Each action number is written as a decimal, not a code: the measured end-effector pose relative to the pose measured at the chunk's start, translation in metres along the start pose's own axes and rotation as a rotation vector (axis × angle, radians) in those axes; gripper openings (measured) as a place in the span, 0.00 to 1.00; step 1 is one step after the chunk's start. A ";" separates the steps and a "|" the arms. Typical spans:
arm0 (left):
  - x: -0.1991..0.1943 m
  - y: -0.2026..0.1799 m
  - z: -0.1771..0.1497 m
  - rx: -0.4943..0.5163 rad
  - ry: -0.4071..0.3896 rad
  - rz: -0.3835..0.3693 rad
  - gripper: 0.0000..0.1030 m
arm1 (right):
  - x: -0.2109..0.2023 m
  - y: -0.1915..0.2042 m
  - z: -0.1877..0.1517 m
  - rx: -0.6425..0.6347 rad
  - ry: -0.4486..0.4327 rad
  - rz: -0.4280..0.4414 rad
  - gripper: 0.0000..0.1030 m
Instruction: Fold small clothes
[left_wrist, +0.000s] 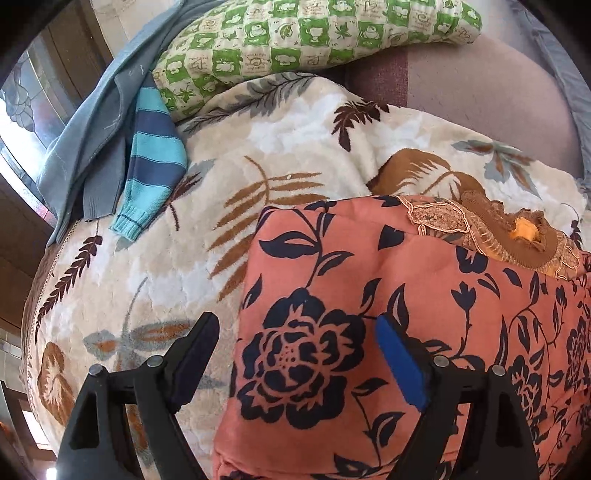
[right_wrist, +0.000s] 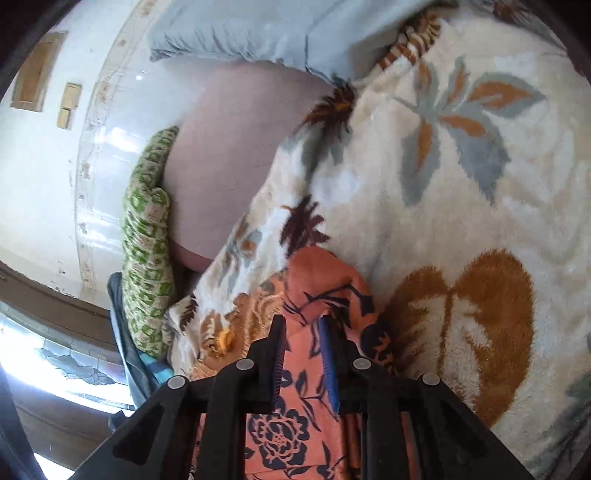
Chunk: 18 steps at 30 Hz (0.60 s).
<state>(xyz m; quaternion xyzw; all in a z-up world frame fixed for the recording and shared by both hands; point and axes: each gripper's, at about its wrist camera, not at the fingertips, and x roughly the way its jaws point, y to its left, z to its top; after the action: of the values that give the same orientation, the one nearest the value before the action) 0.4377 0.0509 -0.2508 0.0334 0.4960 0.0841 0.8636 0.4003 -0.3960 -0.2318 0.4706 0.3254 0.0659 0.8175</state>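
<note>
An orange garment with dark blue flowers (left_wrist: 388, 295) lies folded on a cream leaf-patterned blanket (left_wrist: 177, 266). Its brown embroidered neckline (left_wrist: 517, 232) shows at the right. My left gripper (left_wrist: 295, 343) is open above the garment's left edge, with one finger over the blanket and the other over the cloth. In the right wrist view my right gripper (right_wrist: 303, 332) has its jaws a narrow gap apart, with the garment (right_wrist: 317, 280) bunched up between and in front of the fingers. It looks shut on the cloth.
A striped blue knit sleeve (left_wrist: 151, 162) and a grey-blue garment (left_wrist: 85, 129) lie at the blanket's far left. A green checked pillow (left_wrist: 295, 40) lies behind, on a mauve sheet (left_wrist: 480, 85). The pillow (right_wrist: 147, 236) and a pale blue cushion (right_wrist: 258, 29) show in the right wrist view.
</note>
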 end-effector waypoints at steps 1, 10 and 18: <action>-0.003 0.002 0.000 0.006 -0.013 0.006 0.85 | -0.003 0.003 0.004 -0.005 -0.007 0.030 0.21; 0.024 0.004 0.010 0.069 0.053 0.077 0.85 | 0.051 -0.019 0.035 0.003 0.079 -0.050 0.21; 0.020 0.017 0.004 -0.008 0.010 0.019 0.85 | 0.056 -0.028 0.048 0.025 0.052 -0.062 0.19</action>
<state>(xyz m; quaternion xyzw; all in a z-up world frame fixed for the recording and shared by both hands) 0.4486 0.0713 -0.2636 0.0342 0.4996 0.0947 0.8604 0.4673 -0.4228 -0.2640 0.4685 0.3616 0.0489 0.8046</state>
